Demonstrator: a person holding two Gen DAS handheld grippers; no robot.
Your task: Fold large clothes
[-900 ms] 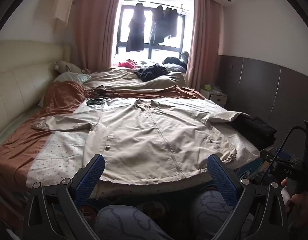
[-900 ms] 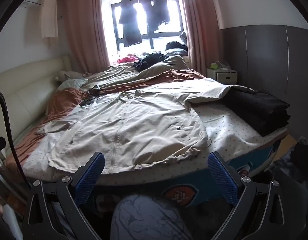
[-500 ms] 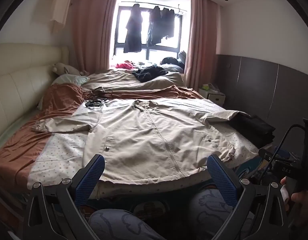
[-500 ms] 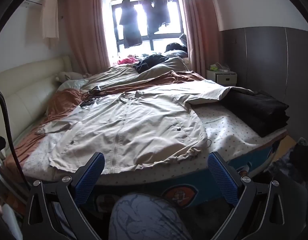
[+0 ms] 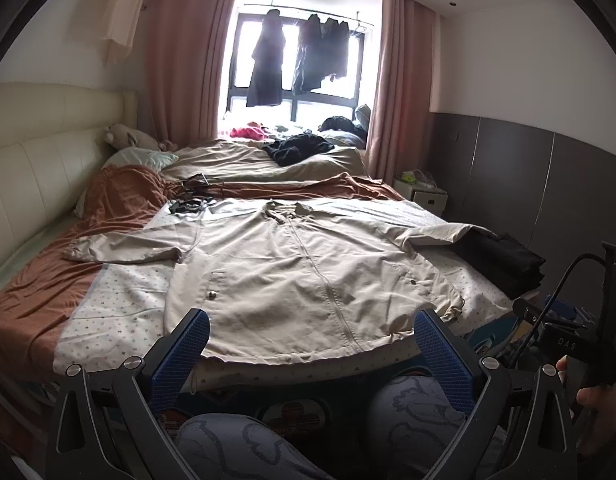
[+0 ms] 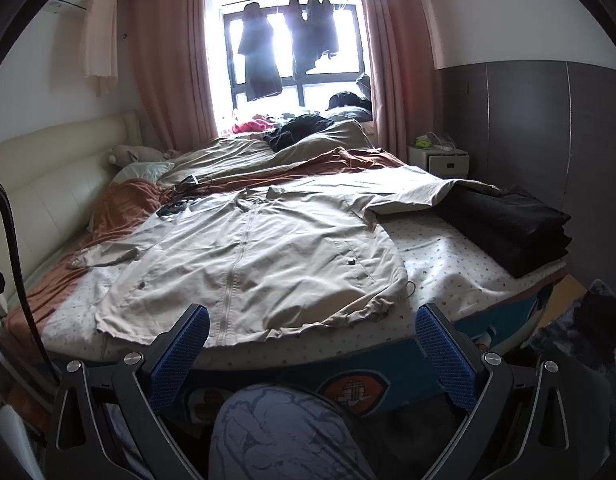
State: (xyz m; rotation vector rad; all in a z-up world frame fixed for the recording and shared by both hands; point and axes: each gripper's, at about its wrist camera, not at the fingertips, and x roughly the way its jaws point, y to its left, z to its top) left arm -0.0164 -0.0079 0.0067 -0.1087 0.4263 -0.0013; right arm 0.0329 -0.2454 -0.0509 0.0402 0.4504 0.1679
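Note:
A large beige zip jacket [image 5: 300, 268] lies spread flat, front up, on the bed, sleeves out to both sides, hem at the near edge. It also shows in the right wrist view [image 6: 260, 264]. My left gripper [image 5: 311, 344] is open and empty, held back from the bed just short of the hem. My right gripper [image 6: 311, 340] is open and empty, also short of the hem, nearer the jacket's right half. The right sleeve [image 6: 403, 196] lies over a stack of black clothes.
A stack of folded black clothes [image 6: 511, 224] sits on the bed's right edge. Rust-brown blanket [image 5: 108, 208] and small dark items [image 5: 188, 204] lie beyond the collar. A white nightstand [image 6: 439, 160] stands at right. My knees [image 5: 236, 448] are below the grippers.
Both grippers have drifted slightly, so the views tilt a little. The jacket has not moved and both grippers stay open.

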